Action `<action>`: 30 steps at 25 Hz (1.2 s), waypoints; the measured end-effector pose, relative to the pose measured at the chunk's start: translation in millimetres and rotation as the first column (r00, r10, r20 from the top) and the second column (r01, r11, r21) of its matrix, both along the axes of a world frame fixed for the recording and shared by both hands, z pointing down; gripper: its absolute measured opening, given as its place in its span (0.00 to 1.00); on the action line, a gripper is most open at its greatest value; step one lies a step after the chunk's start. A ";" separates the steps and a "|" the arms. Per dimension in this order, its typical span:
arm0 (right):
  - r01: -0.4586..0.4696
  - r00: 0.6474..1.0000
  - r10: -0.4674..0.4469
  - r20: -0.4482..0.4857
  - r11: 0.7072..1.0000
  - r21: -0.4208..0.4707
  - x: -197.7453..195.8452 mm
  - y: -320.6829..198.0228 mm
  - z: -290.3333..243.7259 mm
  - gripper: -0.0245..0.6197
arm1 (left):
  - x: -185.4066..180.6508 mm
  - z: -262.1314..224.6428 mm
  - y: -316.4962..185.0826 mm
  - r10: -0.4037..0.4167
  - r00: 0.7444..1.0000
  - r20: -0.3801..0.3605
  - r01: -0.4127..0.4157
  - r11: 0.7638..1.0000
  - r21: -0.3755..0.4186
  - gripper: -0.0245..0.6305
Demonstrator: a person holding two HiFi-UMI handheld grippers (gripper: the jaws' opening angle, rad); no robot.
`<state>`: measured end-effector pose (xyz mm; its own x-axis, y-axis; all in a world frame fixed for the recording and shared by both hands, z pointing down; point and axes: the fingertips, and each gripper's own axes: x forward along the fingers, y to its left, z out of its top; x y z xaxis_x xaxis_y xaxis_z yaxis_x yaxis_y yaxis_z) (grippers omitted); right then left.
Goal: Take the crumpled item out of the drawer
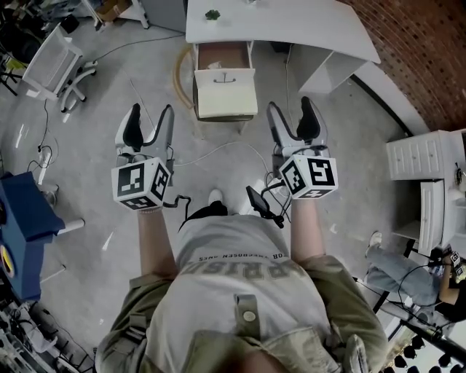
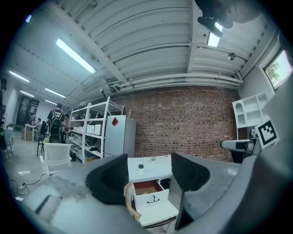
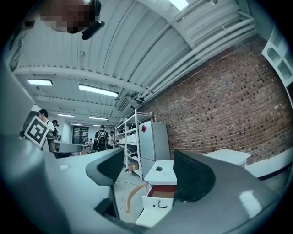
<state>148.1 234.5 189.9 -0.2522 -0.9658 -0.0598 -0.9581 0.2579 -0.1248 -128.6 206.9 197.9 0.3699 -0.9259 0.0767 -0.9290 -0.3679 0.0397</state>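
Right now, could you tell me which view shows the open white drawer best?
The head view: it looks down into the open white drawer, showing its brown interior. Left gripper view shows it obliquely; right gripper view shows only part.

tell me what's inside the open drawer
The drawer shows a brown bottom, with a white crumpled item just behind its front panel. In the gripper views that panel covers the inside's front, hiding the item.

The white drawer (image 1: 237, 77) stands pulled open under the bench (image 1: 291, 22) at the upper middle of the frame, its brown inside showing. A small pale crumpled item (image 1: 214, 65) lies inside, against the front panel's left end.
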 end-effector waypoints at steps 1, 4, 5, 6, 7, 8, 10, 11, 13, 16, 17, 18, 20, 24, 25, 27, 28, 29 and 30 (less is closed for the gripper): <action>-0.004 1.000 0.004 0.001 1.000 -0.001 -2.5 -6.5 0.3 0.55 | -2.4 0.4 -7.4 0.006 1.000 -0.001 -0.006 1.000 -0.001 0.50; -0.018 1.000 0.018 0.017 1.000 -0.004 -8.1 -25.4 2.3 0.55 | -10.6 2.6 -27.5 0.020 1.000 0.000 -0.020 1.000 -0.005 0.50; -0.024 0.999 0.024 0.021 1.000 -0.004 -9.9 -31.7 3.1 0.55 | -14.1 3.8 -33.8 0.024 1.000 0.000 -0.024 1.000 -0.006 0.50; -0.030 0.999 0.031 0.021 1.000 -0.005 -11.7 -37.8 4.3 0.55 | -17.6 5.4 -39.8 0.026 1.000 -0.001 -0.026 1.000 -0.007 0.50; -0.037 0.999 0.037 0.018 0.999 -0.008 -13.0 -43.2 6.0 0.55 | -20.6 7.6 -45.3 0.028 1.000 -0.003 -0.028 1.000 -0.010 0.50; -0.044 0.999 0.044 0.016 0.999 -0.012 -13.3 -48.1 7.9 0.55 | -22.6 10.4 -50.2 0.029 1.000 -0.005 -0.029 0.999 -0.015 0.50; -0.055 0.998 0.055 0.021 0.998 -0.023 -11.3 -56.4 11.8 0.55 | -23.6 18.9 -59.4 0.029 1.000 -0.007 -0.030 0.999 -0.033 0.50; -0.059 0.998 0.060 0.026 0.998 -0.030 -9.4 -60.3 13.7 0.55 | -22.3 25.2 -64.1 0.030 1.000 -0.006 -0.030 0.998 -0.049 0.50; -0.066 0.997 0.067 0.030 0.997 -0.047 -3.9 -67.7 18.0 0.55 | -15.5 39.6 -71.8 0.037 0.999 -0.005 -0.038 0.995 -0.089 0.50; -0.075 0.997 0.077 0.022 0.995 -0.069 5.0 -80.7 26.3 0.55 | -4.2 54.4 -82.0 0.051 0.999 0.000 -0.050 0.991 -0.127 0.50; -0.078 0.997 0.080 0.020 0.994 -0.077 6.7 -86.1 30.3 0.55 | -2.8 57.8 -86.9 0.052 0.999 0.000 -0.052 0.990 -0.134 0.50; -0.079 0.997 0.081 0.018 0.993 -0.086 7.8 -92.0 35.0 0.55 | -2.3 60.8 -92.7 0.051 0.999 -0.002 -0.050 0.989 -0.138 0.50; -0.076 0.997 0.079 0.020 0.992 -0.105 11.0 -104.9 44.0 0.55 | -0.1 64.8 -105.9 0.045 0.999 -0.011 -0.046 0.989 -0.142 0.50; -0.053 0.998 0.056 0.026 0.992 -0.117 30.8 -135.3 49.1 0.55 | 22.2 65.4 -134.7 0.043 0.999 -0.008 -0.044 0.989 -0.142 0.50; -0.049 0.998 0.052 0.028 0.992 -0.116 36.4 -144.8 48.2 0.55 | 27.7 63.6 -143.1 0.040 0.999 -0.005 -0.040 0.989 -0.139 0.50; -0.039 0.999 0.043 0.030 0.993 -0.112 45.3 -164.3 45.1 0.55 | 36.1 58.9 -159.4 0.032 0.999 -0.003 -0.033 0.991 -0.131 0.50; -0.032 0.999 0.035 0.031 0.994 -0.107 48.4 -175.0 42.9 0.55 | 38.8 56.4 -167.6 0.025 1.000 -0.002 -0.025 0.992 -0.127 0.50; -0.020 0.999 0.024 0.031 0.995 -0.101 50.9 -186.6 40.1 0.55 | 40.8 53.9 -175.9 0.015 1.000 -0.002 -0.015 0.992 -0.122 0.50; -0.007 0.999 0.010 0.031 0.996 -0.093 52.9 -198.2 37.0 0.55 | 42.4 51.7 -184.0 0.002 1.000 -0.002 -0.002 0.993 -0.117 0.50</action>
